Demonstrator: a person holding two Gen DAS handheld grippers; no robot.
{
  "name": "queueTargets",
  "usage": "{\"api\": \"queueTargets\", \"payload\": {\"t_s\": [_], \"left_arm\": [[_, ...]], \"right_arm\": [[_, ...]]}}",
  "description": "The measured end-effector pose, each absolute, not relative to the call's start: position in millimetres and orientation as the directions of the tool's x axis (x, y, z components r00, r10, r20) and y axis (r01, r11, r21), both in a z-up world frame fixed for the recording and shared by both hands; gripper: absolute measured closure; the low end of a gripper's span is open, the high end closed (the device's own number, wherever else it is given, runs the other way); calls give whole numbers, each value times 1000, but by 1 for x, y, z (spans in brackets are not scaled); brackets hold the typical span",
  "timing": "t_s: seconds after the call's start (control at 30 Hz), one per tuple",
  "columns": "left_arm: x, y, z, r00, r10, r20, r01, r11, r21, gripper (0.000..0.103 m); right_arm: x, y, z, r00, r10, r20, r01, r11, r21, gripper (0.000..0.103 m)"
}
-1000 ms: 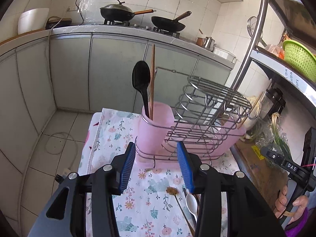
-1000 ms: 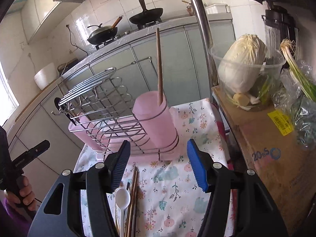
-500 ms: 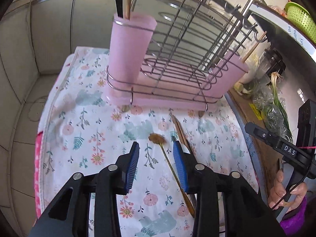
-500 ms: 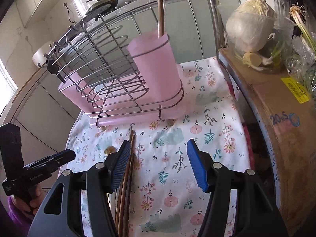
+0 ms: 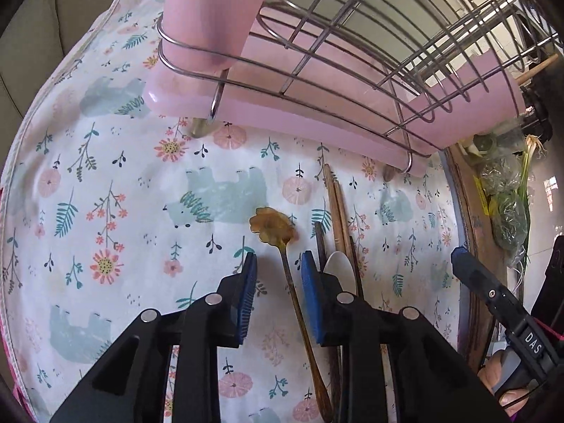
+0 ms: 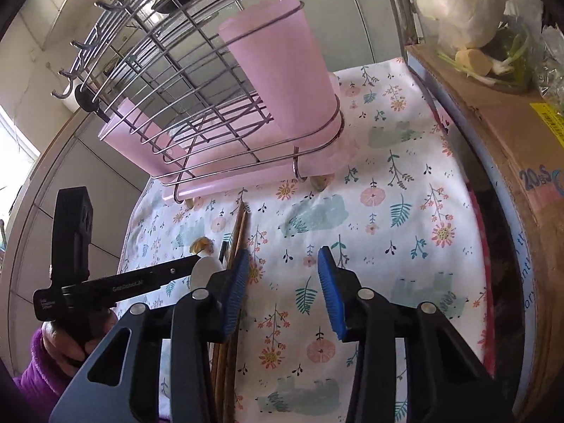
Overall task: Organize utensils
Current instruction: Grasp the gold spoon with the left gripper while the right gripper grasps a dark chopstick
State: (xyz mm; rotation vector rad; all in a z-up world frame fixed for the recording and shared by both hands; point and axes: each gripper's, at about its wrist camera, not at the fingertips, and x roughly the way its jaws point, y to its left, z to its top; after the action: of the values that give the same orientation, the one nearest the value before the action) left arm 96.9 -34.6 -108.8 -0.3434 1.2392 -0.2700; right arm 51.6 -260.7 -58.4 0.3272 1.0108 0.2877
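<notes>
A floral tablecloth (image 6: 398,190) printed with pale green animals and pink flowers covers the table in a daylit kitchen. Grey cabinet doors (image 6: 338,21) line the far side under a counter, meeting a tiled wall (image 6: 46,17). Bright daylight enters at a window (image 6: 14,155) on the left edge. A cardboard box (image 6: 507,134) stands just beside the table, holding bagged greens (image 5: 507,211).
</notes>
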Motion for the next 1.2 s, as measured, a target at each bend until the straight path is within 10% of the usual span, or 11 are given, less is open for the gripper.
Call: {"api": "queueTargets", "payload": {"t_s": [0.2, 1.07, 1.2], "left_arm": [[101, -30, -111, 317, -409, -856, -2, 902, -432, 102], [74, 17, -81, 428, -420, -800, 29, 891, -452, 102], [72, 17, -79, 432, -419, -799, 32, 892, -450, 102]], "right_arm": [[54, -248, -72, 455, 409, -791, -100, 906, 410, 63], [58, -173, -107, 334, 325, -885, -205, 941, 268, 77], [67, -172, -108, 344, 292, -892, -174, 954, 245, 96]]}}
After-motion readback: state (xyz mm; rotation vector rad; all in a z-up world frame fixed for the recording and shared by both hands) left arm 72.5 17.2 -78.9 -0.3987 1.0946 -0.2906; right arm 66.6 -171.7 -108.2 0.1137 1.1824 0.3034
